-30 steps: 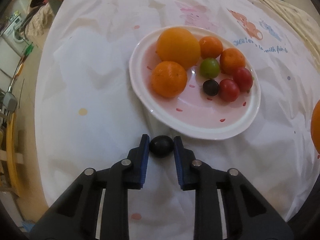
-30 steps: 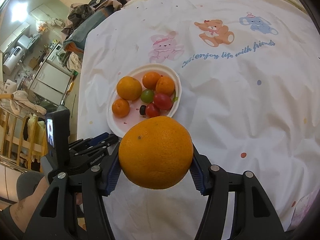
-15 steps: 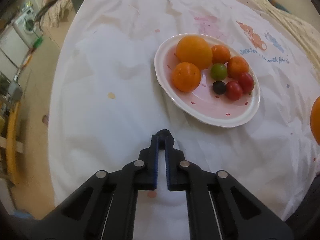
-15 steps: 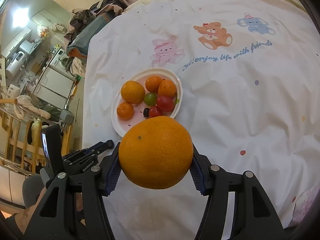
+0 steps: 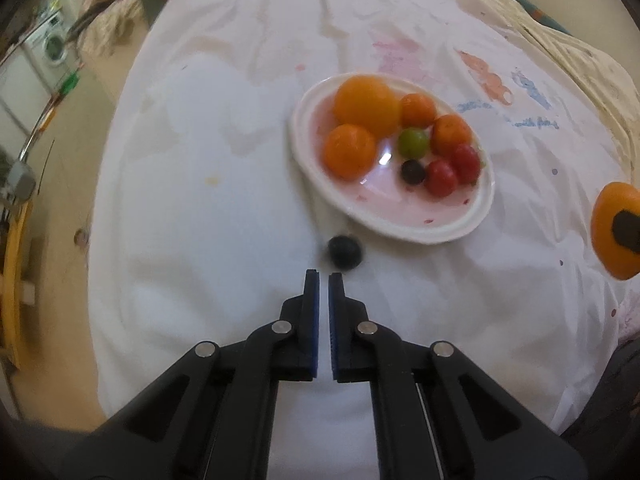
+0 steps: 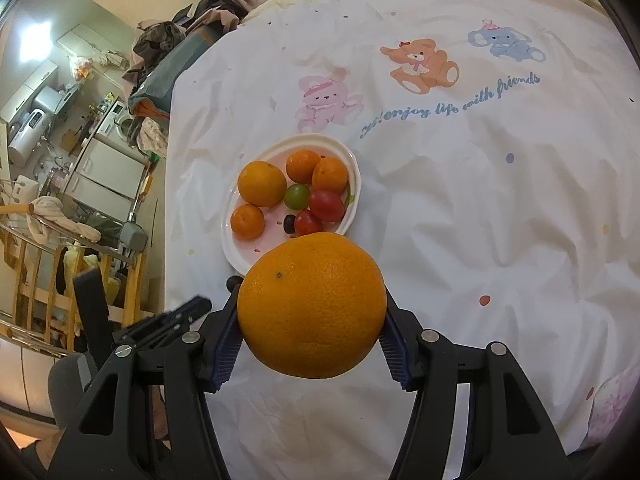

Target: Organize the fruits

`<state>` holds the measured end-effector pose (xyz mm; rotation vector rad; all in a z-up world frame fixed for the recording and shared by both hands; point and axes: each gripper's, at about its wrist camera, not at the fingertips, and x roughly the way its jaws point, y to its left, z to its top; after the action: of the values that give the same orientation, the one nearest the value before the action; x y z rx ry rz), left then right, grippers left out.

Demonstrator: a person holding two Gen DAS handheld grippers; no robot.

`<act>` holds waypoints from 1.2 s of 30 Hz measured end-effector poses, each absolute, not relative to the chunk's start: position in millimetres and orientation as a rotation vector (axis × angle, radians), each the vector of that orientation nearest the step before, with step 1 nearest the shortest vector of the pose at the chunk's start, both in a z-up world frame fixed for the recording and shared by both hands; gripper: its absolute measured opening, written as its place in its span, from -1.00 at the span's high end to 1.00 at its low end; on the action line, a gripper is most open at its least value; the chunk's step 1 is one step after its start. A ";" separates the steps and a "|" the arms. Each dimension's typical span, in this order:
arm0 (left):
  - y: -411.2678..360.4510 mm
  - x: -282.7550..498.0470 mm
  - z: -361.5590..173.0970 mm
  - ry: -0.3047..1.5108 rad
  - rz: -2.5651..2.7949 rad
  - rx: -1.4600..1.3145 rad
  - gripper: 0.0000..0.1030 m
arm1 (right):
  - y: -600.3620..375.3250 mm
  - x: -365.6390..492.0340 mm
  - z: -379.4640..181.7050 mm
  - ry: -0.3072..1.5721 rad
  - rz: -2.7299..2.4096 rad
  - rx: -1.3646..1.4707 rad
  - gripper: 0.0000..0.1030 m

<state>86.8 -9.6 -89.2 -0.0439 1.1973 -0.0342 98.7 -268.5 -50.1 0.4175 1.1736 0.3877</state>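
A white and pink plate (image 5: 460, 228) on the white printed cloth holds several oranges, a green grape, a dark grape and two red tomatoes. It also shows in the right wrist view (image 6: 232, 248). A dark grape (image 5: 345, 253) lies on the cloth just in front of the plate. My left gripper (image 5: 324, 276) is shut and empty, a little short of that grape. My right gripper (image 6: 312, 320) is shut on a large orange (image 6: 312, 306), held above the cloth near the plate. That orange shows at the right edge of the left wrist view (image 5: 616, 230).
The cloth-covered table (image 6: 480, 200) has printed animals and blue lettering. Its left edge drops to a floor with a wooden rack (image 6: 36, 280), cabinets and clutter. The left gripper's body (image 6: 168, 316) shows left of the orange.
The dark grape slipped out of my left gripper as it shut and now lies on the cloth ahead of the fingertips. The left gripper pulled back and up. The right gripper still holds the orange.
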 end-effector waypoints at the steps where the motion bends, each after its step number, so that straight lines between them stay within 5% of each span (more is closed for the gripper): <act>1: -15.1 91.1 -92.3 1.212 -0.033 -0.023 0.74 | -268.7 98.8 -50.8 1.177 0.385 0.418 -0.22; 2: -18.9 94.4 -95.5 1.220 -0.033 -0.008 0.46 | -269.7 99.0 -51.7 1.180 0.379 0.419 -0.22; 3: -22.4 97.3 -98.4 1.217 -0.038 0.003 0.39 | -270.4 98.9 -52.3 1.182 0.376 0.419 -0.22; 15: -28.2 120.0 -122.0 1.235 -0.052 0.024 0.62 | -272.3 100.7 -61.5 1.213 0.347 0.402 -0.22; 36: -13.6 115.6 -27.3 1.031 0.013 0.116 0.61 | -270.4 122.4 -38.8 1.133 0.414 0.419 -0.22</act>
<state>115.6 -13.6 -27.3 0.1161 1.0309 0.0128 122.4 -270.4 -38.8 0.4186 1.1334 0.4136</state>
